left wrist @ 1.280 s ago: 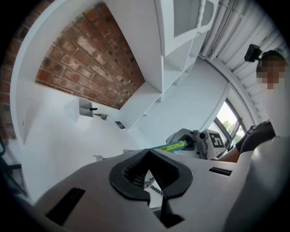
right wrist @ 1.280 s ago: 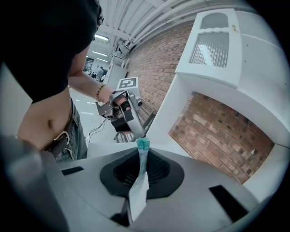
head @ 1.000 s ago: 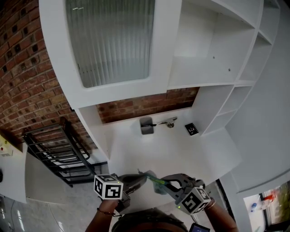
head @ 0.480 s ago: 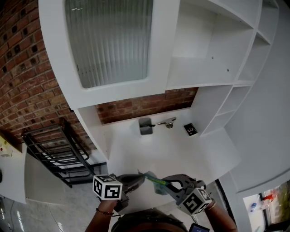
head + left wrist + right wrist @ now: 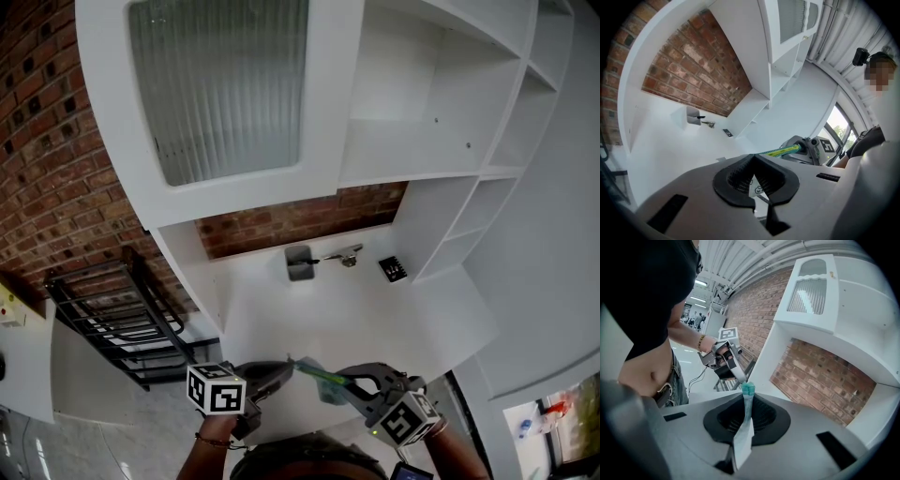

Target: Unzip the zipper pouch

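Observation:
In the head view a teal zipper pouch (image 5: pixel 321 378) hangs stretched between both grippers, low over the white counter's front edge. My left gripper (image 5: pixel 284 367) is shut on the pouch's left end. In the left gripper view a white tag and a bit of metal (image 5: pixel 758 186) sit between its jaws, and a green-yellow strip (image 5: pixel 780 151) runs to the right gripper (image 5: pixel 809 148). My right gripper (image 5: pixel 344 382) is shut on the other end. The right gripper view has the teal edge (image 5: pixel 748 389) and a white label (image 5: pixel 743 439) pinched in its jaws, with the left gripper (image 5: pixel 725 361) just beyond.
At the counter's back stand a grey cup (image 5: pixel 300 263), a metal fitting (image 5: pixel 345 256) and a small black item (image 5: pixel 393 269). A cabinet with a ribbed glass door (image 5: pixel 225 94) hangs above, open shelves (image 5: pixel 469 141) on the right, a black rack (image 5: pixel 112 319) on the left.

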Demonstrator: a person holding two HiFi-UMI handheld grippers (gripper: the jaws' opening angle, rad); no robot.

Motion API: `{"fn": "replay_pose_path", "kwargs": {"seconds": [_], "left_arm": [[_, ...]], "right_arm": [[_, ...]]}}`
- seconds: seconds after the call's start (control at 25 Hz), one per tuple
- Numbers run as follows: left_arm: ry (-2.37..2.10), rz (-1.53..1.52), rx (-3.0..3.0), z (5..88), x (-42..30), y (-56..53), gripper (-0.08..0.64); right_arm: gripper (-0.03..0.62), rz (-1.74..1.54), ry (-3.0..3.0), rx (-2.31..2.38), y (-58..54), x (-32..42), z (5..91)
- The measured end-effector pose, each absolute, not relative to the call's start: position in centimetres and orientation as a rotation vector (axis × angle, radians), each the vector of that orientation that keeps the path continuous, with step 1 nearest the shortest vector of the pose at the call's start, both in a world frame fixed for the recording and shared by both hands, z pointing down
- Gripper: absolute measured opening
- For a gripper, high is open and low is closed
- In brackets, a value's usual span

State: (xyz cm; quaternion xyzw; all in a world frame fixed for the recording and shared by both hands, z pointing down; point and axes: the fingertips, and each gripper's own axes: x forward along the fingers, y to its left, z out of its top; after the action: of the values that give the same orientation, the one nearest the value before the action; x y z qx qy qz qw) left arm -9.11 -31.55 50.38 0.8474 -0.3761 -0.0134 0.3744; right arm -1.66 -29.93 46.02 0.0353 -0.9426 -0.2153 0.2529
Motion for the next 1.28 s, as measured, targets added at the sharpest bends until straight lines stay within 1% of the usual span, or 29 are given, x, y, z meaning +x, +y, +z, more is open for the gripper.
{"fn": "replay_pose_path", "kwargs": {"seconds": [1.08,1.28], "left_arm": [[-0.988,-0.011,2.171,50.6,-9.6,-31.5,0.003],[-1.033,0.02,2.155,51.2,-10.8,-31.4,0.003]], "right_arm": [[0.009,-0.548,-2.533,0.133,-30.4,0.5,45.4],[0.009,-0.533,-2.523,0.148,-30.4,1.0,45.4]]}}
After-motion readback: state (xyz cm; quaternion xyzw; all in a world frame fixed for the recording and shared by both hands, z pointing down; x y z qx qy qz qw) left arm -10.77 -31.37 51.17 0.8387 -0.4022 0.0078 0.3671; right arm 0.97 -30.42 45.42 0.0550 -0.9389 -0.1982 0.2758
